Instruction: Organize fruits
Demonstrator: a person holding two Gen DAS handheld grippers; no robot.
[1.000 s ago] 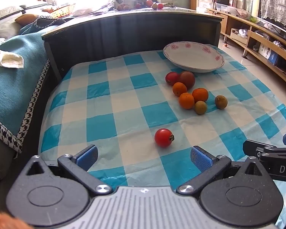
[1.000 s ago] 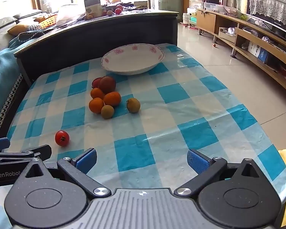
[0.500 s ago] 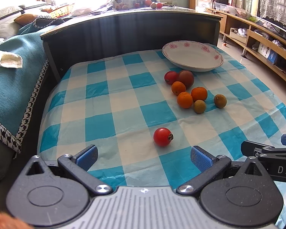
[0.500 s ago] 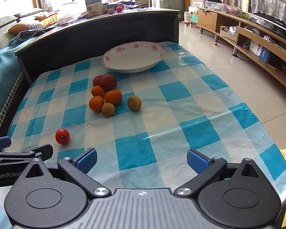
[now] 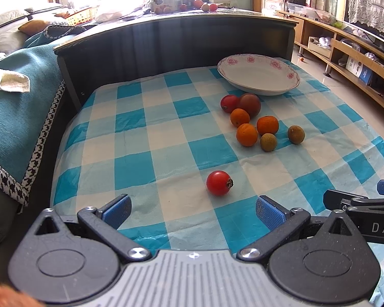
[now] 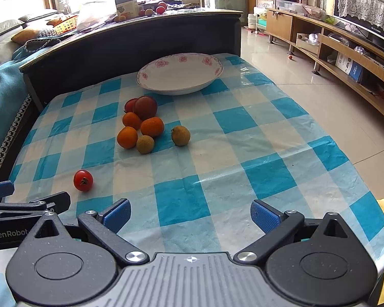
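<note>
My left claw (image 5: 193, 211) is released, its blue pads wide apart and holding nothing. The lone tomato (image 5: 219, 183) lies on the table (image 5: 151, 138) just ahead of this claw, a little to the right of the middle line between the pads, near but not touching them. Its stem end points to the right. My right claw (image 6: 190, 213) is released too, and from there the same tomato (image 6: 83, 180) lies far to the left, so I judge the left one is nearer to it. The other fruits (image 5: 253, 122) sit in a loose group further ahead and to the right, beside the empty bowl (image 5: 258, 73).
</note>
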